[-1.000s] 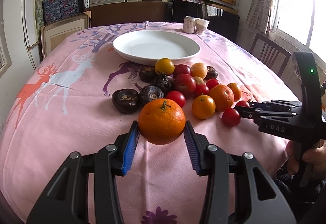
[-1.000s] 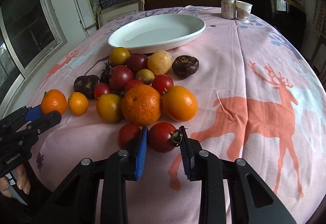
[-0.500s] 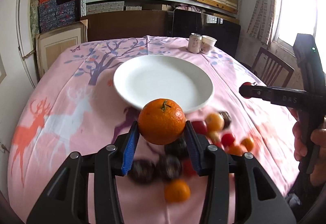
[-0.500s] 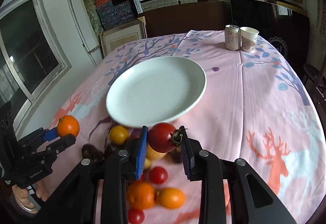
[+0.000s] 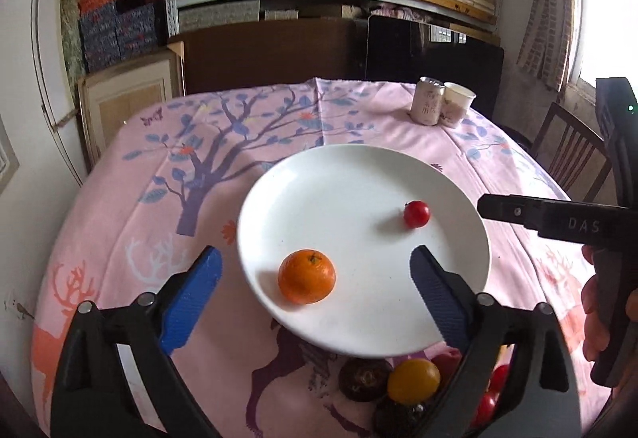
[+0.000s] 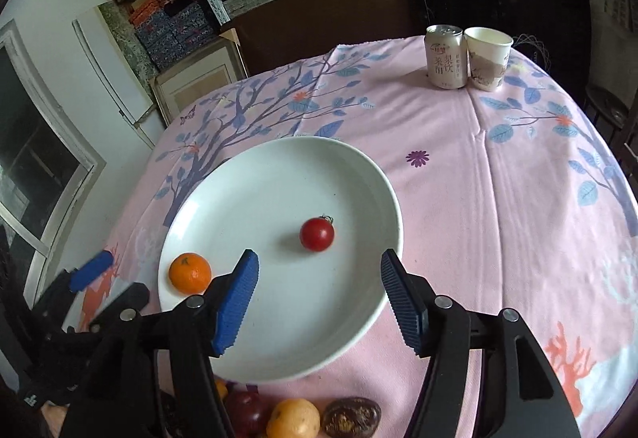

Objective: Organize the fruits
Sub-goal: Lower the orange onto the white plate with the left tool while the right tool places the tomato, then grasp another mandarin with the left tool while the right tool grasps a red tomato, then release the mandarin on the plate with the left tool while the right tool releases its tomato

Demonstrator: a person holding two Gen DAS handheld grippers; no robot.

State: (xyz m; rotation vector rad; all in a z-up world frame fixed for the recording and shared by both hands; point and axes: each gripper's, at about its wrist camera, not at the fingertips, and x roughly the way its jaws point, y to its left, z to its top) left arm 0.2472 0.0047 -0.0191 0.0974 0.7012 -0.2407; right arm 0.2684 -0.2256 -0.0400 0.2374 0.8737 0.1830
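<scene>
I am holding my left claw (image 5: 315,282) spread wide above the near rim of the round white ceramic plate (image 5: 398,167), gripping nothing; my right claw (image 6: 319,292) is gaping just as wide over the same rim, also empty. The small orange tangerine (image 5: 306,276) is sitting on the plate close to that near rim, its green stem scar pointing up and a little away from me. The little red cherry tomato (image 6: 317,234) is resting nearer the plate's middle, its stem tilting up toward the far rim. Both are nearly round, so I am finding no real long axis in either. I am judging the tangerine light, with a yielding skin, best pinched across its widest part; the tomato looks smooth, slippery and easily burst, wanting a gentle squeeze. The other fruits are lying on the pink patterned tablecloth (image 6: 498,199), just beyond the plate's near rim.
</scene>
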